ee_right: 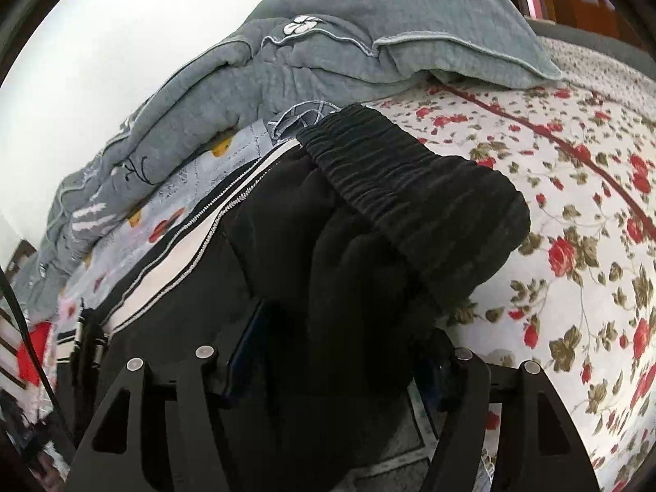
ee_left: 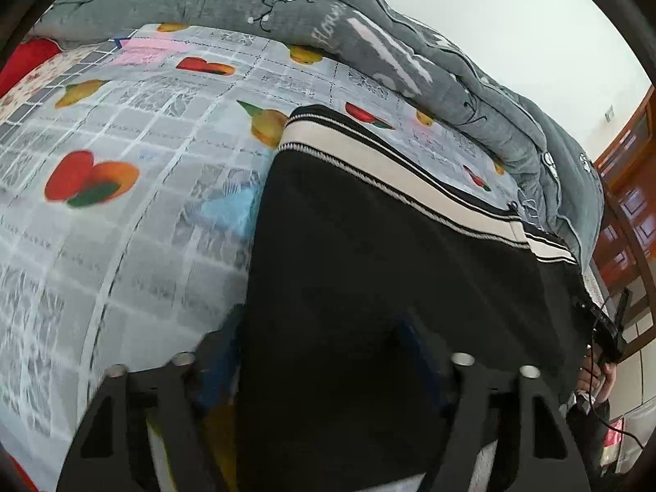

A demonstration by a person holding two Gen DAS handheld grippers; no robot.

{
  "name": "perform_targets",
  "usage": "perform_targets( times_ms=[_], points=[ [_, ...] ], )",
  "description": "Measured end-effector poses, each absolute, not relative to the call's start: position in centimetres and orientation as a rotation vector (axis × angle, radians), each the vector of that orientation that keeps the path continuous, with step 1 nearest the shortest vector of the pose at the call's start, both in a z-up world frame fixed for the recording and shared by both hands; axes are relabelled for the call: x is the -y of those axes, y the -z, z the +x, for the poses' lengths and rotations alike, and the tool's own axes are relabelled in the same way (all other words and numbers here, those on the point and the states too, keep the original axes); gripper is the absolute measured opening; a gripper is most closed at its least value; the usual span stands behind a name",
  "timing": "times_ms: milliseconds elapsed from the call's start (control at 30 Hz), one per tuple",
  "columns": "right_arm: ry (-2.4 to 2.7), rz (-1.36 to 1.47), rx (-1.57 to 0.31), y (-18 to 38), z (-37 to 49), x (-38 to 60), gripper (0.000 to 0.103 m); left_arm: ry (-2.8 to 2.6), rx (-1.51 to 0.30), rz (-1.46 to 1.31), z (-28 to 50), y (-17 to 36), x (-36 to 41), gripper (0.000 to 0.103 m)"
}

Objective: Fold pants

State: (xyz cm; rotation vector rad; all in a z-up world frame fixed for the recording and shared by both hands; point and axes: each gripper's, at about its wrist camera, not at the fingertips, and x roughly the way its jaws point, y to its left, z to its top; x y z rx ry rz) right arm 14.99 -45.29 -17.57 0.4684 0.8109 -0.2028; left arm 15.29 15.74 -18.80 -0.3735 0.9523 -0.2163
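Note:
The black pants (ee_left: 369, 254) with a white side stripe (ee_left: 393, 172) lie on the bed. In the left wrist view my left gripper (ee_left: 320, 352) has its fingers wide apart around the leg-end fabric, which fills the gap between them. In the right wrist view the pants (ee_right: 328, 254) bunch up, with the ribbed elastic waistband (ee_right: 414, 188) folded over. My right gripper (ee_right: 340, 352) has its fingers apart on both sides of the bunched fabric. Whether either gripper pinches the cloth is hidden.
A grey quilt (ee_left: 369, 33) is heaped along the far side of the bed, also in the right wrist view (ee_right: 287, 65). A fruit-print sheet (ee_left: 123, 188) and a rose-print sheet (ee_right: 574, 225) cover the bed. A wooden door (ee_left: 631, 205) stands right.

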Motion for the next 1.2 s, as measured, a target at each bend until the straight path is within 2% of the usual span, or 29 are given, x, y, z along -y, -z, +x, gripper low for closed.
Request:
perform_targets(
  times_ms=[33,67,100,133,200,467,633,733,867,1033,1100,1167,1200],
  points=[
    [0.211,0.462,-0.803,17.5,15.0,45.2,0.047,0.207,-0.958,-0.376,15.6,18.9,-15.9,0.049],
    [0.198,0.461,-0.783,17.2,14.8,45.1,0.037,0.191,-0.964,-0.383,15.8,18.9,-16.1,0.042],
    [0.164,0.465,-0.774,16.9,14.8,44.9,0.021,0.176,-0.966,-0.389,15.9,18.9,-16.4,0.025],
    [0.156,0.456,-0.758,16.4,14.7,44.5,0.017,0.161,-0.958,-0.399,15.8,18.7,-16.7,0.015],
    [0.175,0.375,-0.693,14.7,14.3,42.8,0.014,0.167,-0.902,-0.424,15.3,17.6,-17.2,0.013],
    [0.150,0.172,-0.538,5.9,15.3,34.9,0.012,0.204,-0.773,-0.418,16.8,12.9,-19.1,0.013],
    [0.044,0.101,-0.474,1.3,16.4,28.7,0.011,0.129,-0.752,-0.430,17.2,12.4,-24.5,0.012],
    [-0.056,0.112,-0.449,0.5,16.7,25.7,0.012,0.038,-0.759,-0.407,16.6,12.5,-28.2,0.012],
    [-0.121,0.103,-0.477,3.0,17.5,22.5,0.012,-0.059,-0.785,-0.354,15.8,13.5,-31.7,0.013],
    [0.007,0.054,-0.645,10.6,18.9,23.9,0.014,-0.090,-0.875,-0.355,15.9,16.7,-33.4,0.019],
    [0.046,0.123,-0.761,13.6,19.2,26.3,0.016,-0.097,-0.889,-0.350,15.2,17.5,-33.5,0.019],
    [0.040,0.185,-0.843,15.3,19.2,27.8,0.017,-0.068,-0.899,-0.390,14.2,18.0,-33.8,0.023],
    [0.032,0.197,-0.872,16.0,18.9,28.1,0.019,-0.058,-0.906,-0.413,13.8,18.2,-34.0,0.033]
  ],
)
